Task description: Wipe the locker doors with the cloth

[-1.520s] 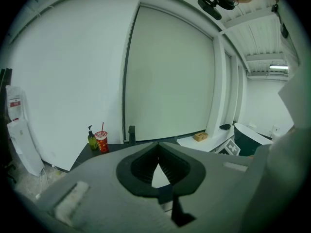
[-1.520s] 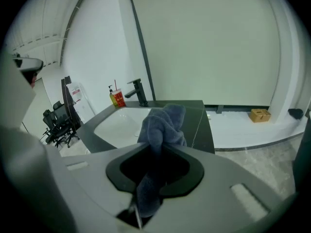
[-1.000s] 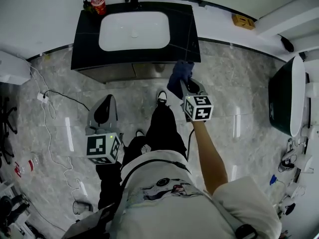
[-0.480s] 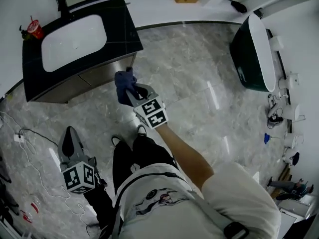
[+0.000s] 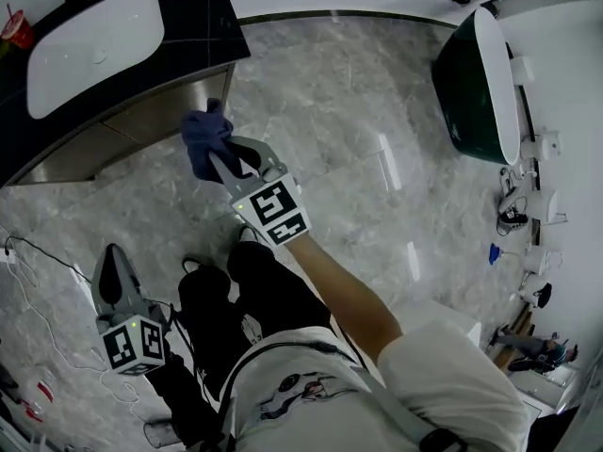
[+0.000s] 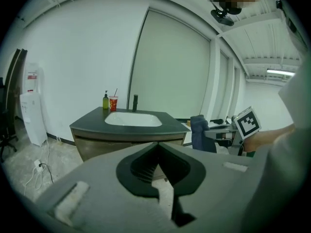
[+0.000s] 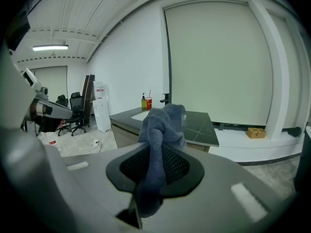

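Swinging round since a second ago, the head view now pushes the dark desk from top centre into the upper left corner, and the left claw has dropped lower, down beside the person's dark trouser leg.

Grey marble floor fills most of the head view. The desk carries a white basin, with its brown cabinet front showing beneath the edge. Over on the right stands a dark tub with a white rim.

The person's right forearm reaches out, and the right claw is clenched on the blue cloth. The cloth bunches up above the jaws and a tail hangs down through them. It is held in the air near the cabinet front, just short of it and not touching.

The left claw's jaws are pressed together with nothing between them, and it points toward the desk from well back.

A red cup sits at the desk's far corner.
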{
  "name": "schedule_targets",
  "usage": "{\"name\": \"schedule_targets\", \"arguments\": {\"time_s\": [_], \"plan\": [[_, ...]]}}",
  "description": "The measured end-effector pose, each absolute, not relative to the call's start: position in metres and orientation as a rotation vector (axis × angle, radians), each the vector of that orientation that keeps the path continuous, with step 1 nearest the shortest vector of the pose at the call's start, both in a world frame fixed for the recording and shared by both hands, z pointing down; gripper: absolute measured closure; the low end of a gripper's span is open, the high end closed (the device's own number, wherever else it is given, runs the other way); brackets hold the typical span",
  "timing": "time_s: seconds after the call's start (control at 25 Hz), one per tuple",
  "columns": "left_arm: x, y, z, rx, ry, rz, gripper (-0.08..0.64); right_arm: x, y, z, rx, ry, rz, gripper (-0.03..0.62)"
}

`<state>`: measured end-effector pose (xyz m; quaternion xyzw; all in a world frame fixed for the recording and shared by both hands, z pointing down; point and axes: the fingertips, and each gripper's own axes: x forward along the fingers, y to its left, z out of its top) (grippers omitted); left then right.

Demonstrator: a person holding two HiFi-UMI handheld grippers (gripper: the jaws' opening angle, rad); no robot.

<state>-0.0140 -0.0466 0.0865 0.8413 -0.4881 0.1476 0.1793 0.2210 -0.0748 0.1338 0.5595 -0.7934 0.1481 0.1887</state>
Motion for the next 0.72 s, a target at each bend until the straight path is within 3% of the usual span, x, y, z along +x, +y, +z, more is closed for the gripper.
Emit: {"name": "schedule_targets", "arguments": {"time_s": [0.24,0.72], "plan": [[-0.022,-0.043,0.199,2.372,-1.402,0.448,0.559,0.254,-0.075,0.207,1.669,-2.21,0.257,0.528],[-0.055,-0.068,0.396,2.481,-1.495,0.306,0.56,0.251,-0.139,0.331,1.76,-2.299,-0.215,0.528]]}}
